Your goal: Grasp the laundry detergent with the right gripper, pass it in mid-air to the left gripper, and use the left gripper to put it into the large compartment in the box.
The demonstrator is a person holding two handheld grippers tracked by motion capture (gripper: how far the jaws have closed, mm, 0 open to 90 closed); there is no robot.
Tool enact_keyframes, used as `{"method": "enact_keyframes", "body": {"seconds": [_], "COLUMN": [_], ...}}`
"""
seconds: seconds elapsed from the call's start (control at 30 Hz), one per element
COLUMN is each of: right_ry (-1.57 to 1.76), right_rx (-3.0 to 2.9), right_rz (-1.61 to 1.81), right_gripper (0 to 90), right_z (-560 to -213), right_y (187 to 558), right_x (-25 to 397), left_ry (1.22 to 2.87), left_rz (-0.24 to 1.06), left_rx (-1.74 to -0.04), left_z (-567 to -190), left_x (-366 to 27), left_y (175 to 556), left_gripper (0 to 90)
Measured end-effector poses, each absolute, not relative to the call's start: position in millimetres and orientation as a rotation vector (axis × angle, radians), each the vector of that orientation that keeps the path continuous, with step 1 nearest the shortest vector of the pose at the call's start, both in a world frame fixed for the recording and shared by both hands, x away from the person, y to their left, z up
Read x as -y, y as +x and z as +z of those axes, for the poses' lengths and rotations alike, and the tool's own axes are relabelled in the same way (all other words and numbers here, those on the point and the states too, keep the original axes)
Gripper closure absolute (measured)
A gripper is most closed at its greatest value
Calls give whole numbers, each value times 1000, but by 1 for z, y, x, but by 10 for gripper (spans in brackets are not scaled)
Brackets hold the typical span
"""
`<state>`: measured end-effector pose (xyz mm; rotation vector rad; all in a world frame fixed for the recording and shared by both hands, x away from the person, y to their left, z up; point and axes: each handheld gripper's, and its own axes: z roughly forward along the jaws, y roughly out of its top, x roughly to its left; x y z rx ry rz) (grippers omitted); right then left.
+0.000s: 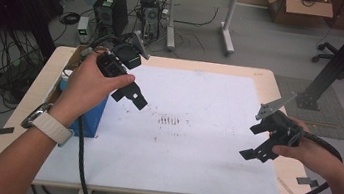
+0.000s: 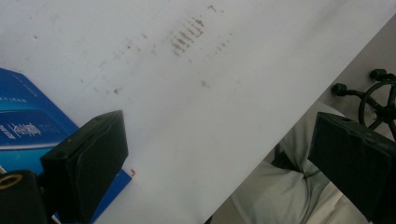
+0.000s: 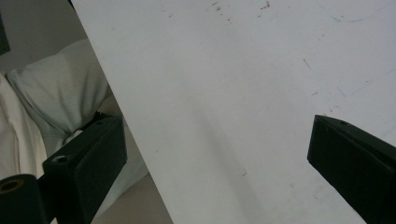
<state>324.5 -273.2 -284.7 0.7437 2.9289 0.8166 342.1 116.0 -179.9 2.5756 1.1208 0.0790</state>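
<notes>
**Both tools hovering empty over the white sheet**

Forearms are reaching in from the near edge. Nearest the left tool (image 1: pixel 130 94), a blue box (image 1: pixel 91 116) is lying at the left edge of the surface (image 1: pixel 263 81), just below it. Left tool and right tool (image 1: pixel 261 141) are both gaping wide, holding nothing. Descending carelessly, the left one could be knocking the box off the edge.

Matt white board (image 1: pixel 196 130), scuffed; pale wood table (image 1: pixel 281 91); glossy blue box (image 2: pixel 23 126); matt black plastic jaws.
</notes>
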Motion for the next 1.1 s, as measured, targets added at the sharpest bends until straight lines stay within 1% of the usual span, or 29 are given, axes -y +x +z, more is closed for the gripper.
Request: {"method": "enact_keyframes", "body": {"seconds": [1.1], "right_ry": [736], "right_rx": [-2928], "right_rz": [822], "right_gripper": [47], "right_z": [-286], "right_y": [326], "right_x": [273], "left_ry": [2575], "left_rz": [65], "left_rx": [-1119], "left_z": [-182], "left_x": [-115], "left_y": [343], "left_gripper": [51]}}
